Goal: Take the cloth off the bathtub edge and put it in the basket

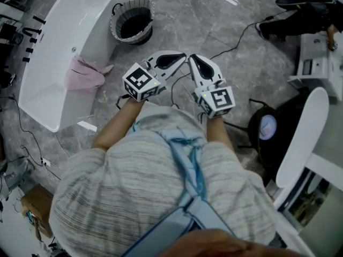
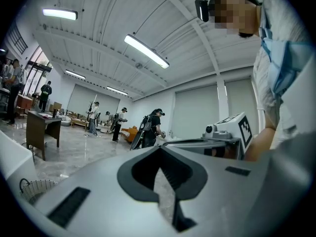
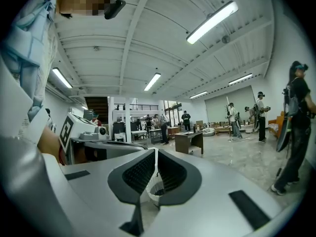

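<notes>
Head view looks down on the left tool and the right tool, held side by side in front of the person, their tips almost meeting. Each has its jaws pressed narrow together with nothing between them, as both gripper views show. Off to the left of the left tool, the pink cloth lies draped over the edge of the white bathtub. Farther ahead and left of both tools, the basket stands on the grey floor, just beside the bathtub.
</notes>
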Available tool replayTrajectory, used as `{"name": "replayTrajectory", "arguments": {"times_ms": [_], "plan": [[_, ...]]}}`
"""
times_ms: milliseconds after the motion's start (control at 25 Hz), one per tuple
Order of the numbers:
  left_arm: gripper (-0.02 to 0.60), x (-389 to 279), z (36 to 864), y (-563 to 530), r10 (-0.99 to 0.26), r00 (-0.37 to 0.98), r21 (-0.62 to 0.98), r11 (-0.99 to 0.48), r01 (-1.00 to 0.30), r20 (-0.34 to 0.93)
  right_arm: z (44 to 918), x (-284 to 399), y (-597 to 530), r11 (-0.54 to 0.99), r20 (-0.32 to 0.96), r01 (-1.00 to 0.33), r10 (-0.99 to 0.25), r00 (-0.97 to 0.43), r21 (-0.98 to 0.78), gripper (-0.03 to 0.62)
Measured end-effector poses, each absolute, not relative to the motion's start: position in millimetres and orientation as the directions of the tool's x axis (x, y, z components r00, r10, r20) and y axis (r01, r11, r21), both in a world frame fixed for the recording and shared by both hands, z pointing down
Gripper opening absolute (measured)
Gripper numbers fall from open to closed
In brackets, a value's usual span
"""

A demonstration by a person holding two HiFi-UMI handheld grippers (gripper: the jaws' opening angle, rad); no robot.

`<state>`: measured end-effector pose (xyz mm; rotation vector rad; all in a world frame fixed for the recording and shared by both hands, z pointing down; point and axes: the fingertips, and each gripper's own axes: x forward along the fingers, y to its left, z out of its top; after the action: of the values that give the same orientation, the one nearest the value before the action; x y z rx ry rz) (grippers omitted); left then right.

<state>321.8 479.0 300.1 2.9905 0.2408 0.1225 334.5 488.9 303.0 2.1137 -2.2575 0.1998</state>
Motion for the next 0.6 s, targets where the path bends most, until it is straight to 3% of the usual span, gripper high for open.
{"name": "replayTrajectory", "arguments": {"times_ms": [600], "plan": [[0.002,321.7,308.5,464.2,0.121,0.989,0.160,-0.982,0.105,0.089,310.7,331.6,473.8,0.119,0.151,-0.992,-0.981,-0.124,-0.042,0.003]]}}
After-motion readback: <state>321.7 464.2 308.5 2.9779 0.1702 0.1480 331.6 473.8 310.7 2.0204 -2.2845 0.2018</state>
